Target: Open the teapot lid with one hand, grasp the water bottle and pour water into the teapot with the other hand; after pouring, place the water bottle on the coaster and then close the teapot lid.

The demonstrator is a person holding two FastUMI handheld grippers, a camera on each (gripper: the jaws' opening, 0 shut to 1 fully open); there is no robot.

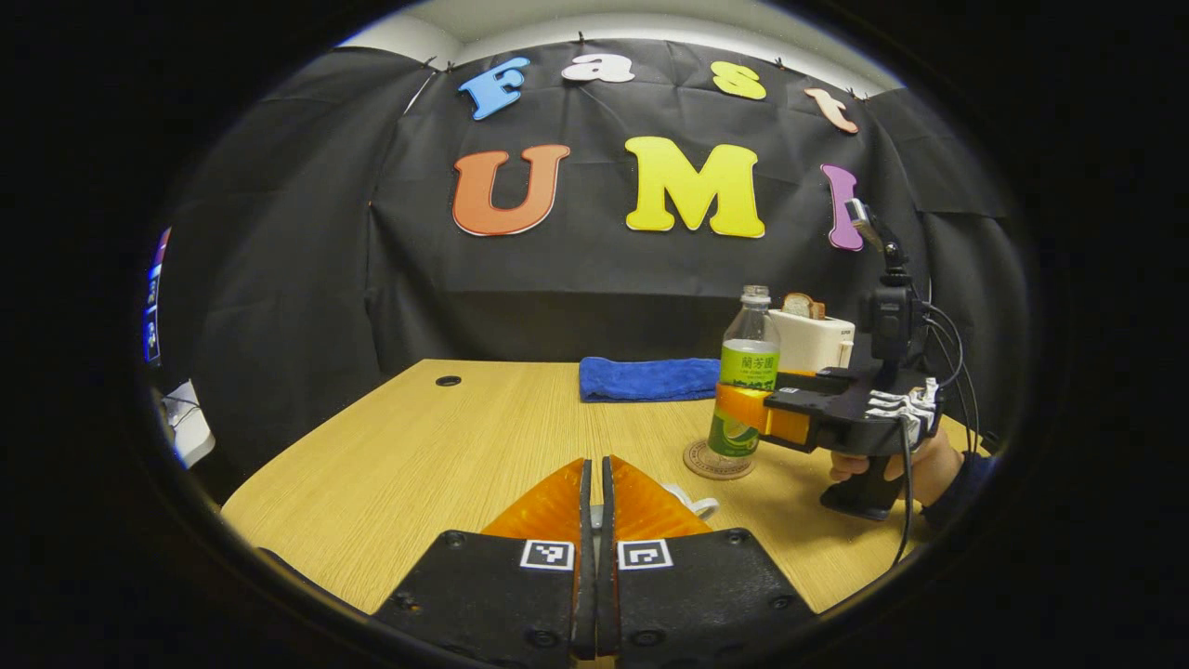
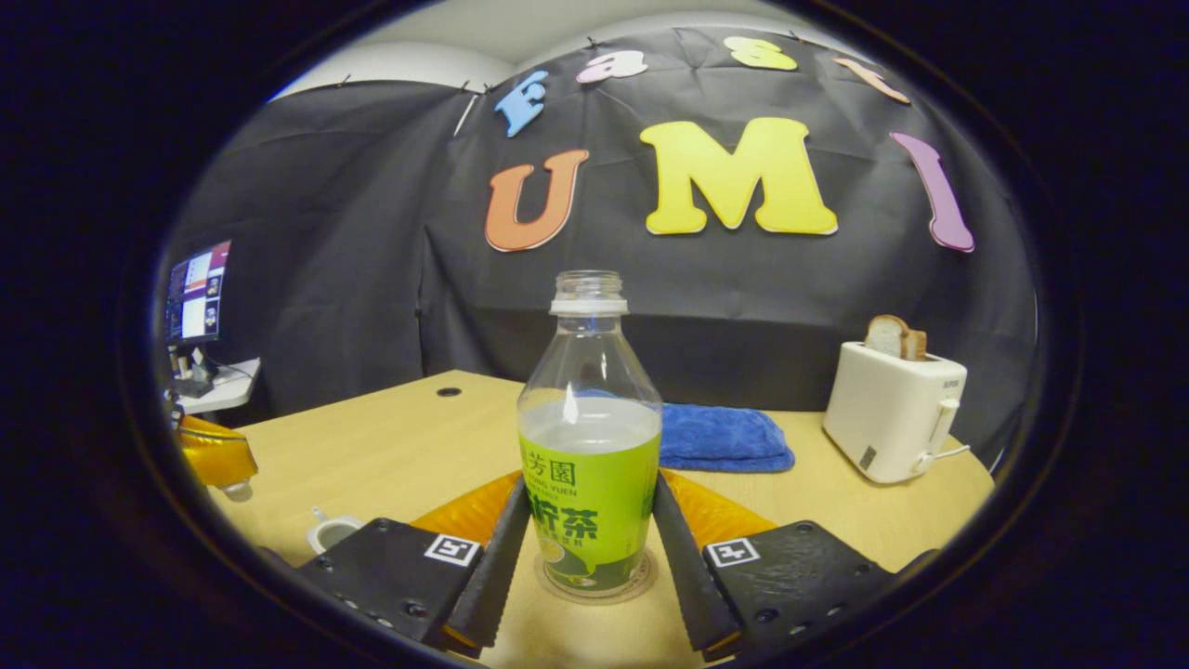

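Wooden table spans the booth, grain running front to back in both views. At the back right stands a white toaster w/ a slice of bread poking up from its slot. A folded blue cloth lies flat near the far edge, long side running across the table.

Water bottle stands upright, long axis vertical, open neck pointing straight up, no cap on it, partly filled. It sits on the round coaster, right of centre on the table in the left gripper view.

Right gripper: fingers flank the bottle's labelled lower body, one each side, jaws apart at about bottle width; can't tell whether both press on it. A hand holds this gripper's grip.

Left gripper: jaws closed together, nothing seen between them, low over the near table edge.

A small white teapot, partly visible, sits at the near left in the right gripper view.
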